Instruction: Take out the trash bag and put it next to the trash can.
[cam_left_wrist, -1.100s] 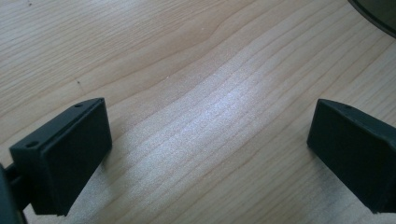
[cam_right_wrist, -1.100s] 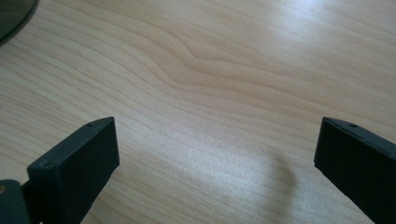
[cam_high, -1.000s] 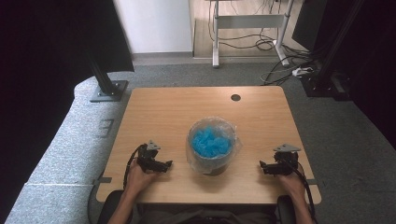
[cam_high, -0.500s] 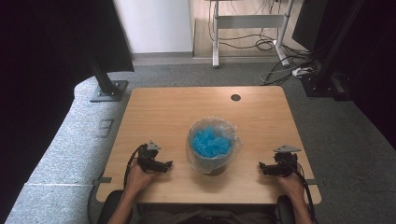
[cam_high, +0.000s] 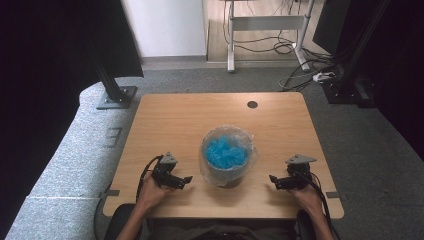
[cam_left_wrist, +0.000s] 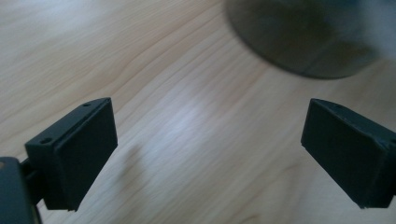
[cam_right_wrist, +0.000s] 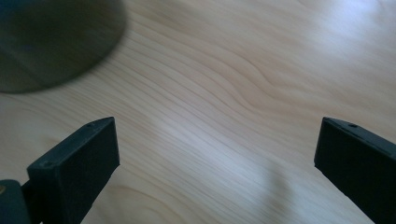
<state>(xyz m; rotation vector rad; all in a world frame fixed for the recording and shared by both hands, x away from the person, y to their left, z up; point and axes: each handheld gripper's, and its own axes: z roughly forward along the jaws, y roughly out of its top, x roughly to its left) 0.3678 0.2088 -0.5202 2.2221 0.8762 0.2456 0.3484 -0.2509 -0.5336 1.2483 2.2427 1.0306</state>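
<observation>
At a light wooden table (cam_high: 165, 120), one small bin (cam_high: 226, 159) lined with a clear plastic bag and filled with crumpled blue material stands near the front edge, flanked by two hand-held grippers. The left gripper (cam_high: 186, 179) rests at the bin's 8 o'clock and the right gripper (cam_high: 272, 178) at its 4 o'clock, each near the bin but not touching it. Both are released, jaws spread wide over bare wood with nothing between them; each gripper view shows the bin's dark base at the upper edge (blurred, so its detail cannot be made out). The work appears to be at its opening step, an approach to the bin from both sides, probably to deal with the bag liner. The next move would call for raising the jaws from table level to the bag's loose rim and closing on the thin film without tipping the bin. Counted: one bin, one bag, two grippers, one round grommet hole (cam_high: 252, 104) at 12 o'clock.
</observation>
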